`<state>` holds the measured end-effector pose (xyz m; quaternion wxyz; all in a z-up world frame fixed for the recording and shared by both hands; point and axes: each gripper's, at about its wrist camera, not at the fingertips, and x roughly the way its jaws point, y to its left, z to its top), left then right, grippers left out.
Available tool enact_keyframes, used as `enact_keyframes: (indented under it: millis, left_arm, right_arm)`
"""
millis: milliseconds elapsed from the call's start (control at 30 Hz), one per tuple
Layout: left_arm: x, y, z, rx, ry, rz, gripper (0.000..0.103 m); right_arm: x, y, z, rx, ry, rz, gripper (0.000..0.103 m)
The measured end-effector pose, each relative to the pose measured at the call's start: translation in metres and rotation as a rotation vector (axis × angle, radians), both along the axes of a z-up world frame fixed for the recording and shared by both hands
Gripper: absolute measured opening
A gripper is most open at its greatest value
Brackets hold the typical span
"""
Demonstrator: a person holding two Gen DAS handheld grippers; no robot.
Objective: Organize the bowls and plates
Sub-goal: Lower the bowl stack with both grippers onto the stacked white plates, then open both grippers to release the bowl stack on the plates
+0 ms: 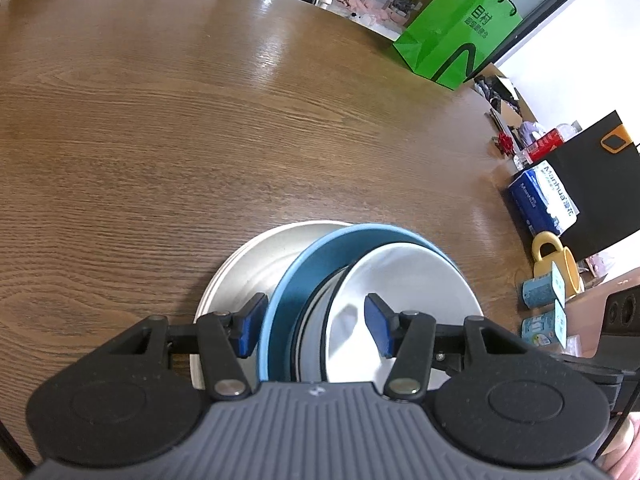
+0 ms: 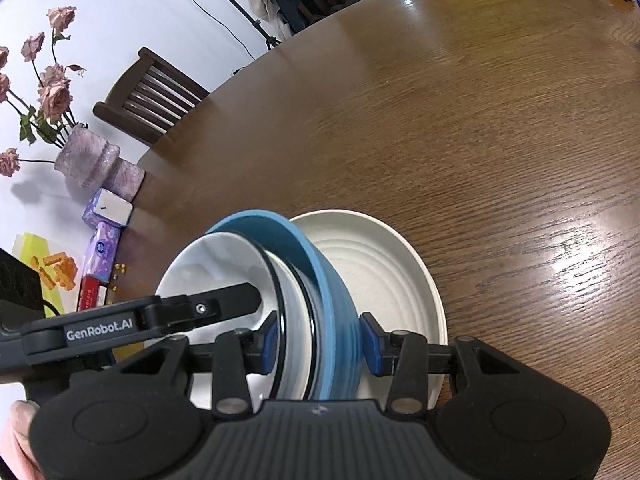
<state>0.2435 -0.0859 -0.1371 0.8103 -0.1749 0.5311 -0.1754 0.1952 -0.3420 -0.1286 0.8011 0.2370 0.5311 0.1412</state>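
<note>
A round wooden desk (image 1: 200, 120) was observed carrying the crockery near its edge. A cream plate (image 2: 384, 256) was seen lying flat on the desk. A blue bowl (image 1: 296, 292) was found tilted steeply on edge over the plate, with a white bowl (image 1: 404, 276) nested inside it; a dark-rimmed piece was noted between the two, its kind not determinable. The left gripper (image 1: 316, 326) was positioned with its jaws apart, straddling the rims of both bowls, one pad outside the blue bowl and the other inside the white bowl; contact could not be confirmed. The right gripper (image 2: 320, 338) was seen with its jaws closed against the nested bowls from both sides. A green bag (image 1: 456, 32), a yellow mug (image 1: 554, 264) and a vase of dried roses (image 2: 88, 160) were recorded nearby.
</note>
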Motion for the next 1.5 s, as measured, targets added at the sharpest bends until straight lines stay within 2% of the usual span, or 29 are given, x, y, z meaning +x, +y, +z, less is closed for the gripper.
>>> enact_keyframes:
  millis: [167,367,433,567,633,767,833,867,933,1067,1500]
  left_arm:
    - [-0.002,-0.002,0.005,0.006,-0.025,-0.006,0.06]
    - [-0.007,-0.003,0.016,0.043,-0.076,-0.003,0.076]
    - [-0.01,0.0,0.021,0.049,-0.094,0.008,0.082]
    - [-0.02,0.007,0.035,0.062,-0.149,0.02,0.092]
    - [-0.027,0.01,0.046,0.069,-0.194,0.027,0.1]
    - [-0.044,0.012,0.067,0.107,-0.308,0.063,0.103]
    - [-0.055,0.013,0.076,0.143,-0.373,0.076,0.103]
    - [-0.061,0.012,0.08,0.162,-0.405,0.082,0.103]
    - [-0.073,0.012,0.085,0.208,-0.469,0.099,0.103]
    - [-0.096,0.013,0.092,0.278,-0.561,0.105,0.103]
    - [-0.179,0.059,0.108,0.305,-0.627,0.126,0.103]
  right_arm:
    - [0.0,-0.002,0.0,-0.005,-0.003,0.001,0.04]
    - [-0.003,-0.005,0.006,-0.016,-0.029,0.001,0.043]
    - [-0.006,-0.006,0.011,-0.02,-0.048,-0.001,0.058]
    - [-0.013,-0.008,0.023,-0.056,-0.095,0.004,0.069]
    - [-0.018,-0.01,0.03,-0.076,-0.127,0.006,0.079]
    - [-0.029,-0.011,0.048,-0.125,-0.22,-0.004,0.086]
    - [-0.037,-0.009,0.056,-0.159,-0.278,-0.016,0.101]
    - [-0.041,-0.008,0.06,-0.177,-0.309,-0.021,0.103]
    - [-0.05,-0.003,0.068,-0.217,-0.365,-0.024,0.103]
    - [-0.069,0.004,0.079,-0.264,-0.416,-0.049,0.103]
    - [-0.145,0.05,0.111,-0.332,-0.5,-0.14,0.103]
